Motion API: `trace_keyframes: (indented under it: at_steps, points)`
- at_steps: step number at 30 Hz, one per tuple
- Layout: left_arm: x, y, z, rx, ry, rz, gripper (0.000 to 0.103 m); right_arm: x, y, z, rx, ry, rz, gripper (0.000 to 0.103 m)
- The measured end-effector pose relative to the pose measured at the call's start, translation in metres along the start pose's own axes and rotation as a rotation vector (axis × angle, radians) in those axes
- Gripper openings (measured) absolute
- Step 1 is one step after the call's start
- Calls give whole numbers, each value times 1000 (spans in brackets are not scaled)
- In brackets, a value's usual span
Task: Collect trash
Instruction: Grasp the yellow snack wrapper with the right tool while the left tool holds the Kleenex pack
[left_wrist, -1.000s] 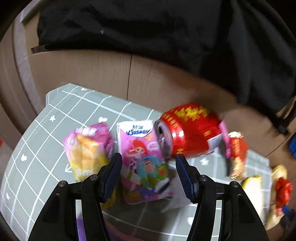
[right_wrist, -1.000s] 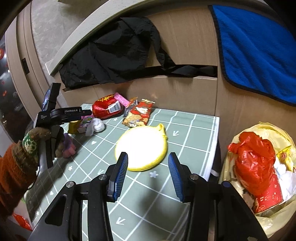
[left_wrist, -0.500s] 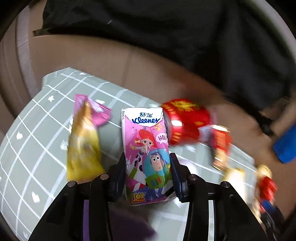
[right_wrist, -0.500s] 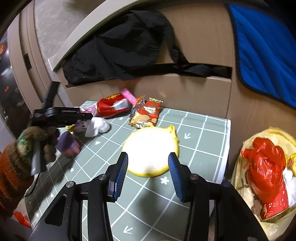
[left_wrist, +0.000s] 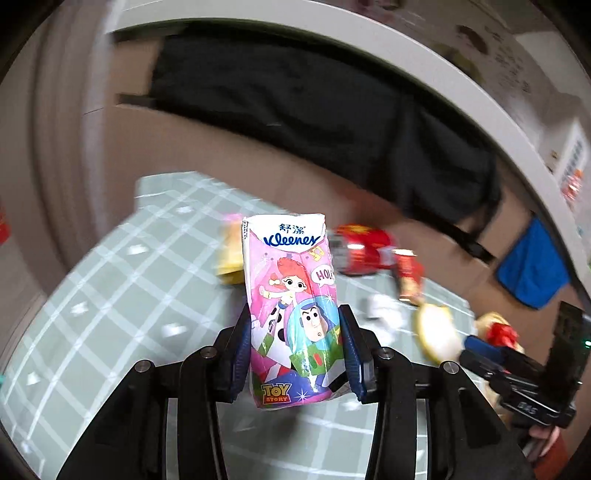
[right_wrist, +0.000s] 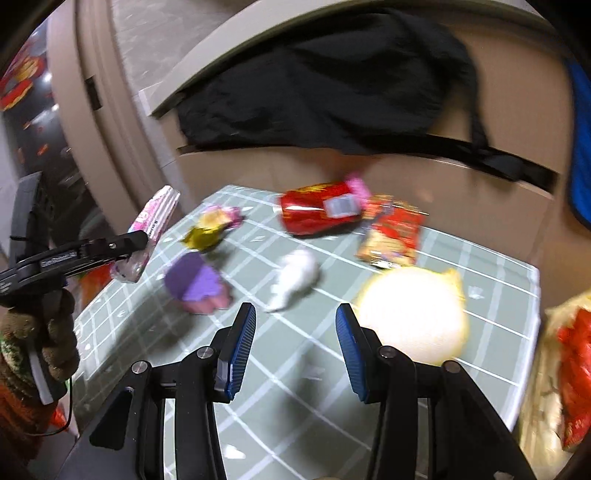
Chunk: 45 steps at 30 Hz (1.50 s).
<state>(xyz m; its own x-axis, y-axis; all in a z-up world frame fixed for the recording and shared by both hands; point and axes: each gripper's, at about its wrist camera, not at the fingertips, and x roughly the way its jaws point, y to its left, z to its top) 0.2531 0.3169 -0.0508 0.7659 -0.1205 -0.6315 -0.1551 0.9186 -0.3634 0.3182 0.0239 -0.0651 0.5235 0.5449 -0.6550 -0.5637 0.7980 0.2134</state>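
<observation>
My left gripper (left_wrist: 293, 350) is shut on a pink Kleenex tissue pack (left_wrist: 291, 306) and holds it in the air above the green grid mat (left_wrist: 110, 288). The pack also shows in the right wrist view (right_wrist: 153, 225), held at the mat's left edge. My right gripper (right_wrist: 295, 347) is open and empty above the mat's near side. On the mat lie a red can (right_wrist: 317, 212), a red snack wrapper (right_wrist: 393, 236), a white crumpled tissue (right_wrist: 295, 278), a purple wrapper (right_wrist: 197, 282), a yellow-pink wrapper (right_wrist: 210, 227) and a round yellow piece (right_wrist: 412, 317).
A yellow trash bag (right_wrist: 565, 373) with red rubbish in it stands off the mat's right edge. A black garment (right_wrist: 325, 85) hangs over the cardboard wall behind the mat. A blue cloth (right_wrist: 580, 140) hangs at the right.
My left gripper closed on the tissue pack and lifted it off the mat. My right gripper moved left, so the tissue and purple wrapper now sit ahead of it.
</observation>
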Motion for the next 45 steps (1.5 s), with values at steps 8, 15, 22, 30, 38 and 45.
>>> trace_keyframes:
  at_steps: [8, 15, 22, 30, 38, 45]
  points:
    - [-20, 62, -16, -99, -17, 58, 44, 52, 63, 17, -108, 68, 124, 43]
    - [-29, 82, -16, -104, -45, 101, 44, 94, 104, 62, -125, 52, 180, 43]
    - [-24, 105, -12, -159, -54, 111, 44, 176, 118, 87, -1, 109, 85, 43]
    - [-14, 109, -9, -171, -42, 91, 44, 206, 90, 83, 93, 221, 140, 13]
    - [-15, 47, 1, -73, -72, 22, 44, 89, 46, 83, 70, 68, 103, 11]
    - [-15, -31, -7, 15, -48, -76, 44, -11, 4, 51, 52, 12, 29, 11]
